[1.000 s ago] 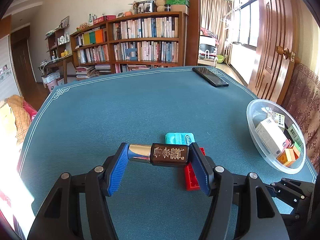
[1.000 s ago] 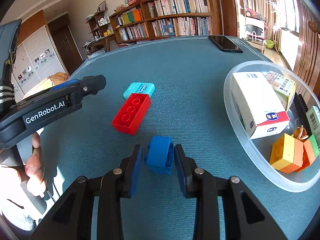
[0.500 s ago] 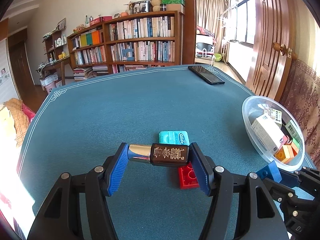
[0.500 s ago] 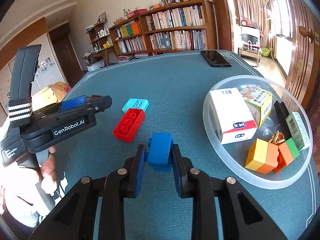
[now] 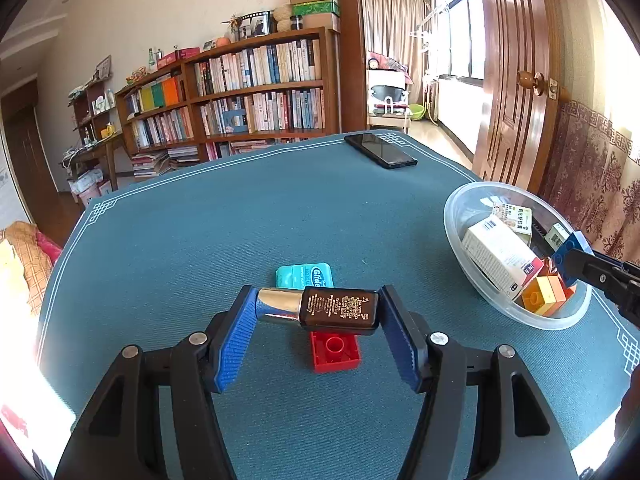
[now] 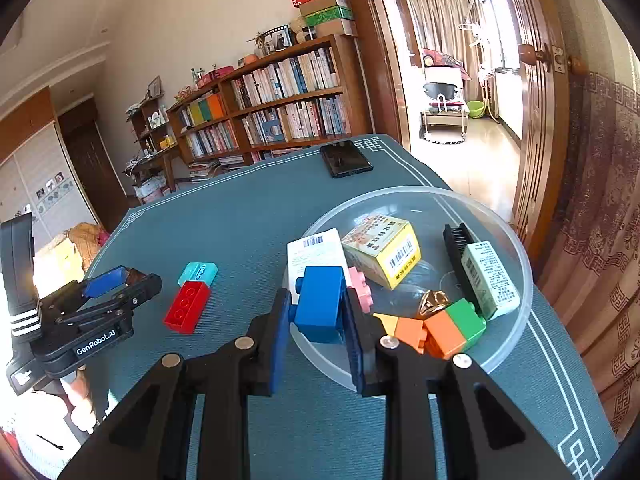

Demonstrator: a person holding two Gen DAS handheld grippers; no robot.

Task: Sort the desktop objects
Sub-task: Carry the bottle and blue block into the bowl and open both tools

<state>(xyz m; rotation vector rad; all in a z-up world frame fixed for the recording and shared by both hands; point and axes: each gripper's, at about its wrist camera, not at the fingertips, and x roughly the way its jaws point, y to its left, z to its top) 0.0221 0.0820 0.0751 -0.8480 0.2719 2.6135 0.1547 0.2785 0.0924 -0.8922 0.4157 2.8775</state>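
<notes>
Jaws of the right gripper (image 6: 318, 312) clamp a blue plastic building brick (image 6: 320, 304) above the clear plastic bowl's (image 6: 516, 240) lower-left rim — ready to drop; left gripper (image 5: 316, 320) pinches a dark brown bottle (image 5: 338, 311) lengthwise, mid-frame.

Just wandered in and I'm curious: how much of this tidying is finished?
Roughly halfway, it seems. The clear bowl already holds boxes, a comb and several bricks. In hand: the right hand-held gripper carries a blue brick over the bowl; the left hand-held gripper grips a brown bottle. Left on the table: a red brick, a teal case and a phone.
</notes>
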